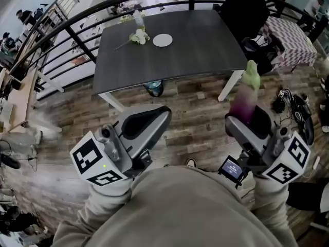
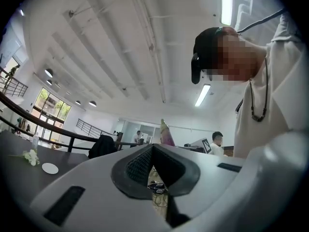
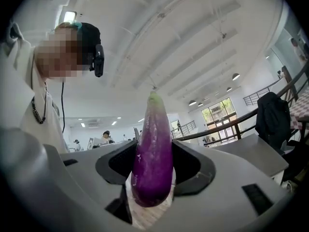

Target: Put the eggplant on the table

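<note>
Your right tongs [image 3: 153, 153] were clamped, jaws wide, on the lower end of the eggplant [image 3: 154, 129], which stood upright over the floor [image 1: 195, 104], well short of the bench [image 1: 195, 50]. Held like that (grip low, green tip high), it could have pivoted and dropped on the way. Your left tongs [image 2: 152, 150] were closed and empty.
</note>
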The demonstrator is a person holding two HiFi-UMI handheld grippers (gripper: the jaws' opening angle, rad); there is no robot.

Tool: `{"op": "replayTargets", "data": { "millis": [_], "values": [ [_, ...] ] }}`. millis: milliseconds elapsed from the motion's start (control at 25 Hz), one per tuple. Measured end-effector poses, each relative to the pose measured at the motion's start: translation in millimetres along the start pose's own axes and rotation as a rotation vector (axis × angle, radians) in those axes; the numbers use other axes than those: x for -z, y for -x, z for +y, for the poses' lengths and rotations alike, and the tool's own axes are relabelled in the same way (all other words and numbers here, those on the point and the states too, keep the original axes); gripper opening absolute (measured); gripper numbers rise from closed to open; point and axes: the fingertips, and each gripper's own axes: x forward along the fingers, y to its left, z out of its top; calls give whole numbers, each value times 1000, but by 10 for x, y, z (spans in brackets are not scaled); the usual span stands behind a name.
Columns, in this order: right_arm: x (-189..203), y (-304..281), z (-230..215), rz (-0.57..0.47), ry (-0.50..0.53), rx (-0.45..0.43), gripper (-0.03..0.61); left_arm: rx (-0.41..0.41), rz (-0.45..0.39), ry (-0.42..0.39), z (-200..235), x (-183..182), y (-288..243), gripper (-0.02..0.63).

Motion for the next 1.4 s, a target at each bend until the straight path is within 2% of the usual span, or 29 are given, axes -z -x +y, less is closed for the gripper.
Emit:
{"op": "replayTargets", "data": {
  "millis": [160,400,560,720,960,1200,1400],
  "values": [
    [4,55,-54,-14,-25,18,232,-27,0,7,61,-27,-22,5],
    [89,53,-99,-2,-47,9,232,-60,13,-31,121,-21,-85,5],
    [152,-53,-75,5,-86,-37,232,-77,29,-31,63,102,-56,5],
    [135,-203,-29,35,-70,-96,232,-90,51,-14,58,133,-9,5],
    [225,-282,-119,55,-62,-174,232,-156,81,-15,226,317,-12,5],
    [249,-198,-227,56,-88,-210,232,-135,118,-7,44,360,-299,5],
    [249,-43,-382,51,-106,-199,232,-141,125,40,82,480,-452,5]
  ]
}}
